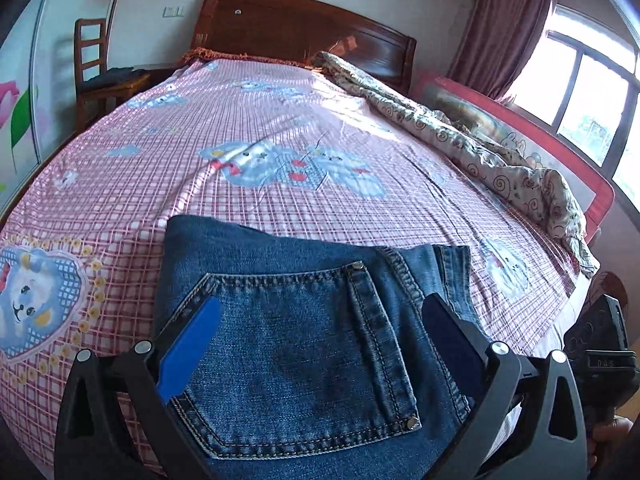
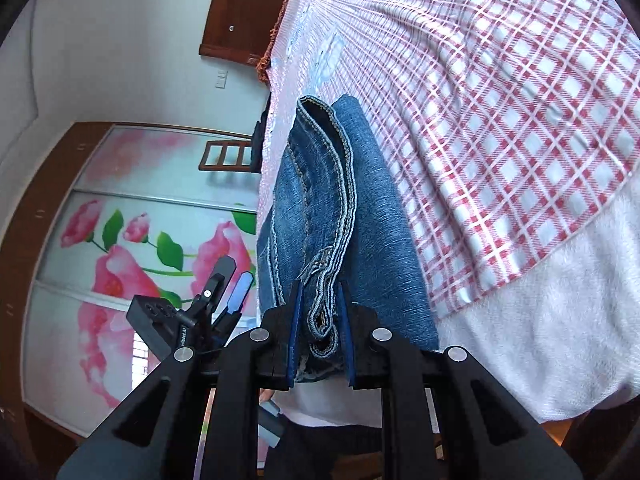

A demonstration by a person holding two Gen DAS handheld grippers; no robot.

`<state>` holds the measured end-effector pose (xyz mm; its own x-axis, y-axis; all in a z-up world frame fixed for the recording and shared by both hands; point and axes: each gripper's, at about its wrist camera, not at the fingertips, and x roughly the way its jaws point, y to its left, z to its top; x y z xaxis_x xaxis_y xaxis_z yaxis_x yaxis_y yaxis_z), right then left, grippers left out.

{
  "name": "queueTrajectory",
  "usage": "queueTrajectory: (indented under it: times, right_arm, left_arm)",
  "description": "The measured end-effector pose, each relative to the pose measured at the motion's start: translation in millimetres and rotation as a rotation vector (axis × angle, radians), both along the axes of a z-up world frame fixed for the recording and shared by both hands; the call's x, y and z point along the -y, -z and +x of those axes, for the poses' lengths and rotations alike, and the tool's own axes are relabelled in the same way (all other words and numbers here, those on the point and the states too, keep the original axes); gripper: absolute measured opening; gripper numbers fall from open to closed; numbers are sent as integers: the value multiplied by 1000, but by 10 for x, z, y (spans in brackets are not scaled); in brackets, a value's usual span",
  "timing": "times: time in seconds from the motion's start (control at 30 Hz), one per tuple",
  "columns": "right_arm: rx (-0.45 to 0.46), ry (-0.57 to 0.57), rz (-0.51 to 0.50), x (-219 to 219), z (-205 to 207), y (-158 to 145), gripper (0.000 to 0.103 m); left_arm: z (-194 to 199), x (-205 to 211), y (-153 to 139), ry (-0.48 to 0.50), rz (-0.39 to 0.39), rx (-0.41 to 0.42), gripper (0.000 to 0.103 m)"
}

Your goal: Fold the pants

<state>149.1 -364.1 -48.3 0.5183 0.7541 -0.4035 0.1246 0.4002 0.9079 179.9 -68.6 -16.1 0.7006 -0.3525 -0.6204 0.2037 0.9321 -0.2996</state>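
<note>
The big bed point(image 1: 280, 120) holds the folded pants point(image 1: 288, 328) flat near its edge, the left gripper point(image 1: 320, 344) hangs over them with jaws wide, and the right gripper point(image 2: 320, 312) pinches the waistband point(image 2: 326, 280) edge, probably to tidy the fold.

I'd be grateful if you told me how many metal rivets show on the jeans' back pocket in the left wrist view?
2. One rivet sits at the pocket's far corner, the other rivet at its near corner, both along the waistband side. Any on the jeans elsewhere may be hidden.
</note>
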Motion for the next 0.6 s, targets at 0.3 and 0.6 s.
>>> queueTrajectory:
  times: [0.3, 0.6]
  right_arm:
    - [49, 128, -93, 215, -65, -319, 16]
    - [102, -91, -79, -830, 1328, -529, 16]
  left_arm:
    - [114, 140, 282, -5, 84, -40, 101]
    - [171, 87, 259, 1, 56, -64, 101]
